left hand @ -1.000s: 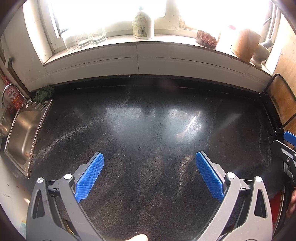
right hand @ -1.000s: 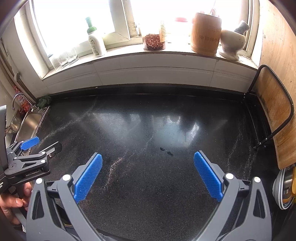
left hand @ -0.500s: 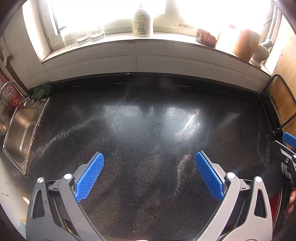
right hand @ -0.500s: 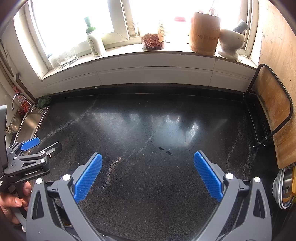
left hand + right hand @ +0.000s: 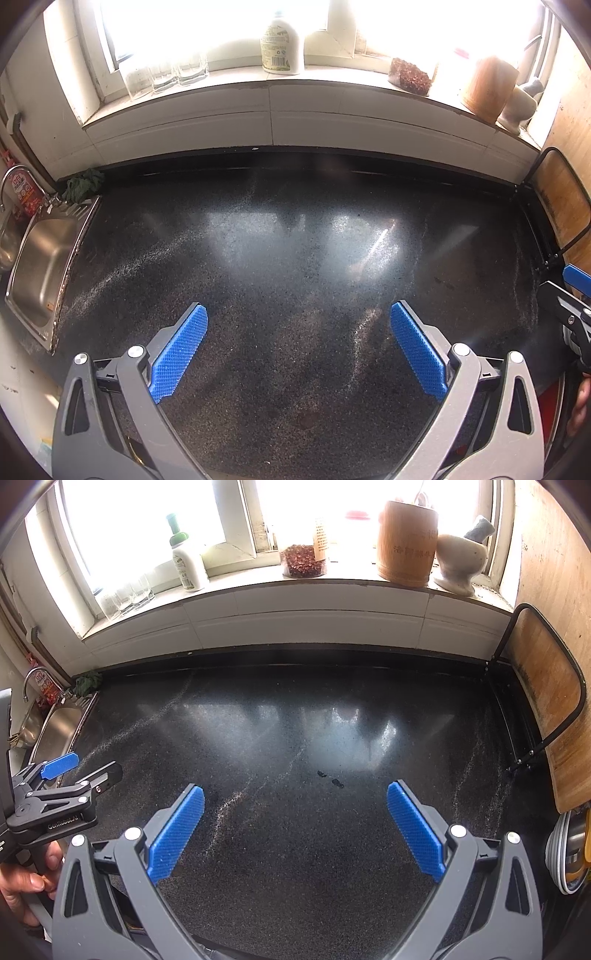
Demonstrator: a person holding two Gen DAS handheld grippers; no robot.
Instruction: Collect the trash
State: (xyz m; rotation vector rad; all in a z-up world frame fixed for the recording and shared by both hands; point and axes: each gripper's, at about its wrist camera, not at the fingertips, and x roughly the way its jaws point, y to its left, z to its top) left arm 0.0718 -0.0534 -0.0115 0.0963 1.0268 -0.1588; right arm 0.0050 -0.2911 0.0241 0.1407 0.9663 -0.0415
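Right gripper (image 5: 295,825): grey frame with blue ribbed pads, jaws spread wide, nothing between them; it hangs above the near part of the surface.
Left gripper (image 5: 299,347): same build, jaws likewise spread wide and empty; from the right wrist view it also shows at the left edge (image 5: 74,771), held in a hand (image 5: 26,882).
Task's thing: the only loose bits I can make out are two small dark specks (image 5: 330,778) lying on the black speckled stone surface (image 5: 295,886). Whether they are scraps or stains is too small to tell.
Direction from right gripper: the specks lie straight ahead, slightly right of the midline between the pads, with bare surface between them and the pad tips.
Direction from left gripper: they lie ahead and well off to its right; in the left wrist view they cannot be picked out with certainty.
Long axis: the two specks sit side by side in a short line running left to right, the right one a little nearer.
Nearer gripper: the right one, by my judgement.
Further out: steel sink (image 5: 55,731) at far left with a green leafy scrap (image 5: 86,682) at its back corner, possibly also trash and nearer the left gripper; wooden cutting board in a black wire rack (image 5: 546,709) at right.
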